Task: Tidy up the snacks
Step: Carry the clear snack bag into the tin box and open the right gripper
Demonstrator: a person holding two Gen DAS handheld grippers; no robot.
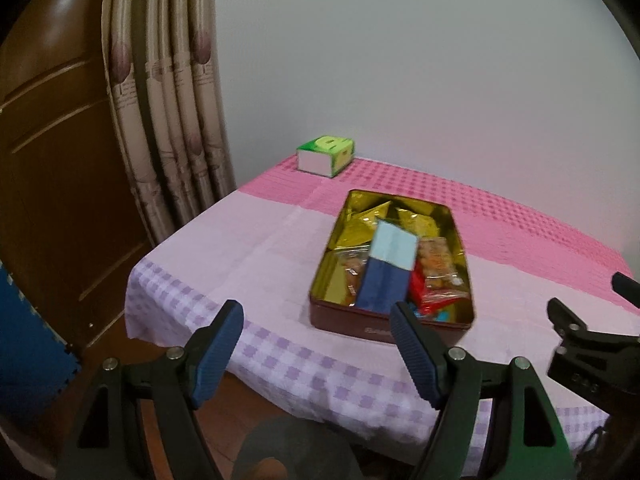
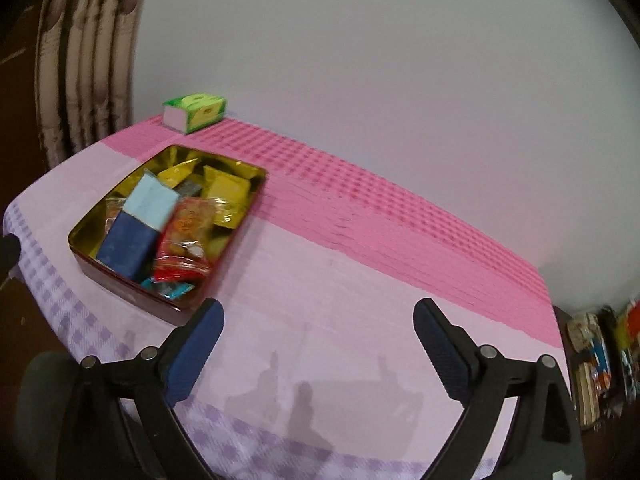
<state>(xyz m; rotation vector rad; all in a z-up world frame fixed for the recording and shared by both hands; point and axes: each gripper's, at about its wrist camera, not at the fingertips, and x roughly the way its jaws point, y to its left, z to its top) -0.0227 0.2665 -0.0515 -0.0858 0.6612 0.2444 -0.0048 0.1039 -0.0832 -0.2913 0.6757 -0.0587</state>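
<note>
**Both claws released above the table, snack tin ahead**

The left claw [image 1: 316,350] hangs with its jaws spread wide and nothing between them, over the near edge of the table. Just beyond its right fingertip sits the open tin [image 1: 460,224], gold inside and dark red outside, on the pink and lilac checked tablecloth [image 1: 248,240]. A two-tone blue box [image 1: 390,268] leans up out of the tin, beside a red-edged clear snack packet [image 1: 436,272] and yellow packets [image 1: 380,216] at the far end. Further ahead, by the wall, stands a green tissue pack [image 1: 326,155]. To the left of the claw are a patterned curtain [image 1: 172,112] and a brown wooden door [image 1: 52,140], which the other view barely catches.

The right claw [image 2: 318,354] is likewise spread and holding nothing, over bare cloth [image 2: 360,280]. From here the tin [image 2: 256,192] lies ahead and to the left, just past the left fingertip, and a small teal packet [image 2: 176,290] shows at its near corner. Far right, this view alone shows cluttered shelves [image 2: 600,360], too blurred to read.
</note>
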